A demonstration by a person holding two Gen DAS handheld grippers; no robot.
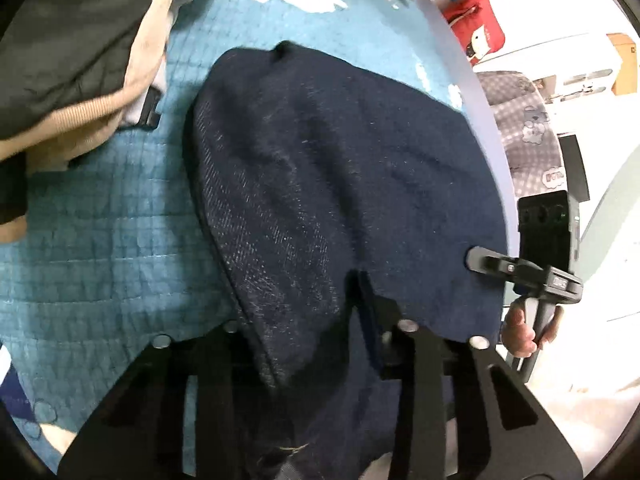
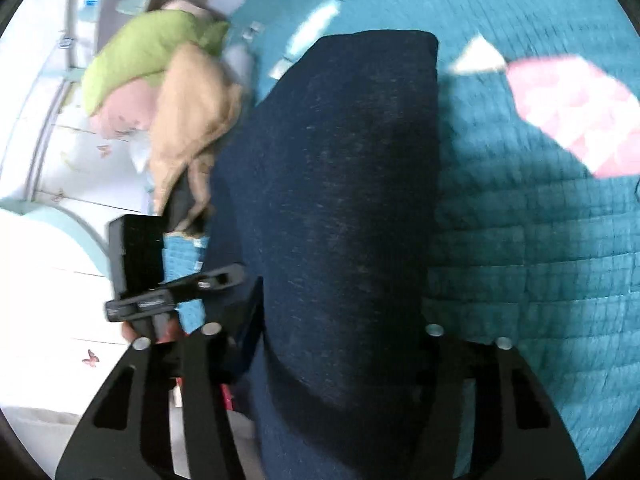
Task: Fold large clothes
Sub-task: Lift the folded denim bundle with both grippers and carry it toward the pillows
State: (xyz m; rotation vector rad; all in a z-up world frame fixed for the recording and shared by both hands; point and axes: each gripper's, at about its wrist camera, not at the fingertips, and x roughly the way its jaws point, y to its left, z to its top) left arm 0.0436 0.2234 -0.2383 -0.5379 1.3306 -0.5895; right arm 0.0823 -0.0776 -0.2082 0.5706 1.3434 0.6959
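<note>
A navy knitted garment (image 1: 340,168) lies folded lengthwise on a teal quilted bedspread (image 1: 100,220). In the left wrist view its near end is bunched between the fingers of my left gripper (image 1: 316,320), which is shut on it; the cloth hides the fingertips. My right gripper (image 1: 492,262) holds the same near edge at the bed's right side, with a hand (image 1: 520,332) below it. In the right wrist view the navy garment (image 2: 344,160) fills the gap of my right gripper (image 2: 332,328), shut on a thick fold. My left gripper (image 2: 216,276) grips the edge beside it.
A heap of beige and dark clothes (image 1: 80,60) lies at the far left of the bedspread. The right wrist view shows beige cloth (image 2: 192,120), a green pillow (image 2: 148,52) and a pink cloth (image 2: 576,112). A red bag (image 1: 478,20) sits beyond the bed edge.
</note>
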